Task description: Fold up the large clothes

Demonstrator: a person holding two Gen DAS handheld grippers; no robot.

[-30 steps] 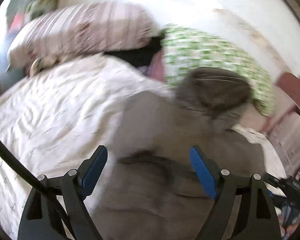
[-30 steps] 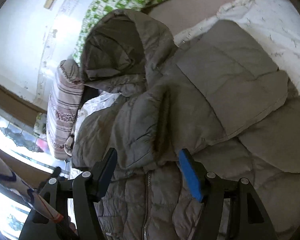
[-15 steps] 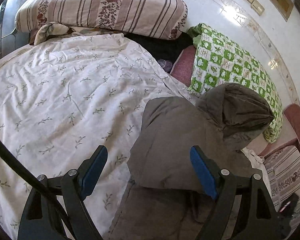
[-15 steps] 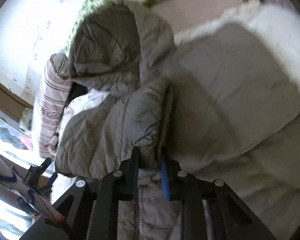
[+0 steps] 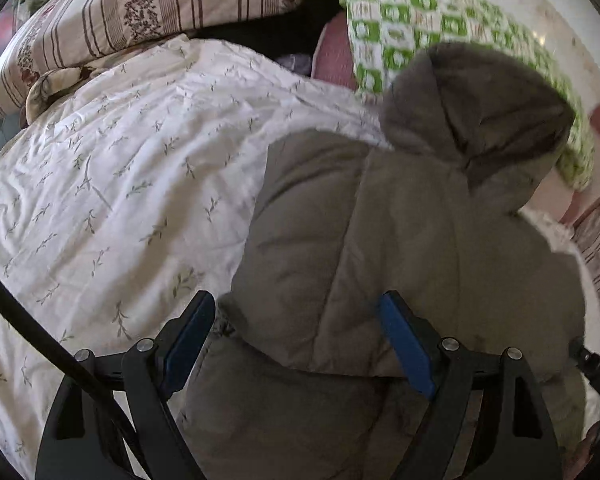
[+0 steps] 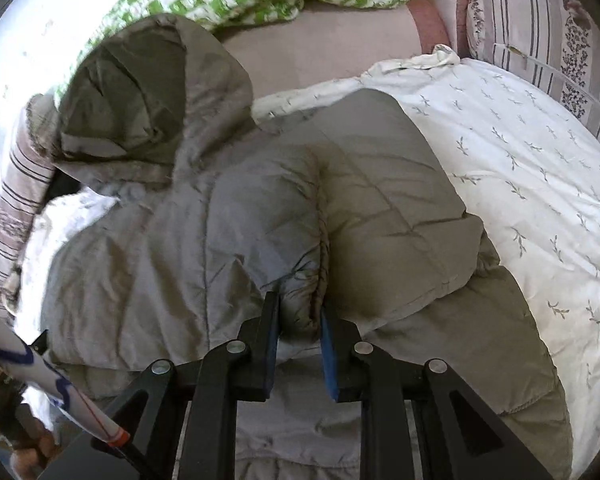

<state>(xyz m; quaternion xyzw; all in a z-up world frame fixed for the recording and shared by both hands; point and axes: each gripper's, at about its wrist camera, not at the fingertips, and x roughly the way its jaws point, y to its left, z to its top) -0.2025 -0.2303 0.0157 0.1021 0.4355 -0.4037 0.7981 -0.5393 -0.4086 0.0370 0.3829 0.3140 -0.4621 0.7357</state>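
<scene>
Right gripper [image 6: 299, 332] has just been closing: jaws were wide 1 s ago, now pinched on the cuff end of a folded-in sleeve [image 6: 260, 240], fabric bunched between the blue pads. Left gripper [image 5: 296, 344] has dropped closer to the jacket [image 5: 400, 260]; its 2 fingers stand wide apart over the other sleeve, not pressing on any fabric. Grey hooded puffer jacket lies on the white leaf-print quilt [image 5: 120, 184], hood [image 6: 140, 96] toward the green-checked blanket [image 5: 412, 28]. Both sleeves are folded across the body. Striped pillow [image 5: 140, 8] sits at the quilt's far edge, well apart from the jacket.
</scene>
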